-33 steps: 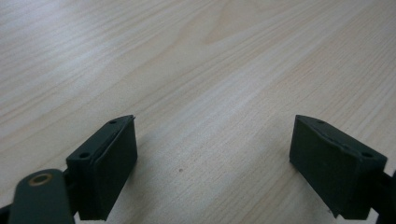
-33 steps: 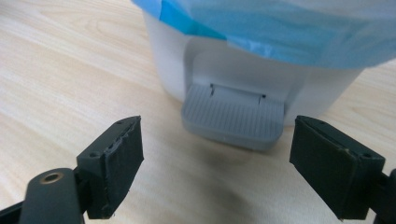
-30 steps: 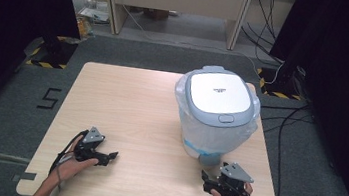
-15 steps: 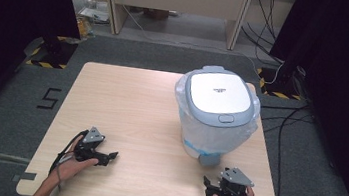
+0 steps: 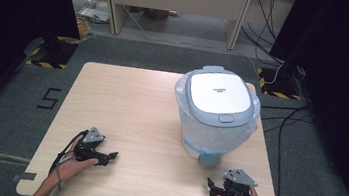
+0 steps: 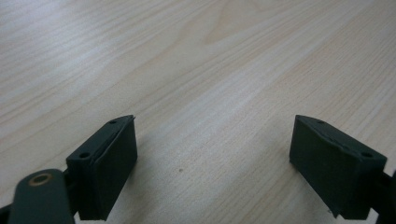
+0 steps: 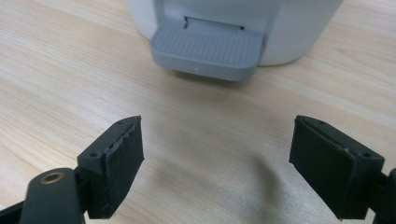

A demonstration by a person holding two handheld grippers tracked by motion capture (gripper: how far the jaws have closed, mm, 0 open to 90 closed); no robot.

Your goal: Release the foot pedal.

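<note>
1. Grey carpet floor (image 5: 142, 56) surrounds a pale wood-grain table (image 5: 131, 103); black curtains hang at both sides of the room, and light wooden furniture legs and panels stand along the far wall.
2. Yellow-and-black hazard tape marks the floor beyond the table's two far corners, a black "5" (image 5: 50, 98) is marked on the carpet off its left edge, and black cables (image 5: 286, 117) trail across the floor to the right.
3. On the table's right half stands a white and grey-blue pedal bin (image 5: 217, 114), lid shut, lined with a clear plastic bag that bunches out under the lid.
4. Its grey foot pedal (image 7: 208, 49) juts from the bin's base just ahead of the right gripper (image 7: 217, 163), between the lines of its two fingers but not touching them.
5. That gripper's fingers (image 7: 122, 161) are spread wide with bare tabletop between them; in the high view the right gripper (image 5: 232, 185) sits low at the near edge, held in a hand.
6. The left gripper (image 5: 97, 150) rests near the near-left corner, well apart from the bin; its fingers (image 6: 109, 163) are likewise released, with plain wood grain between and ahead of them.
</note>
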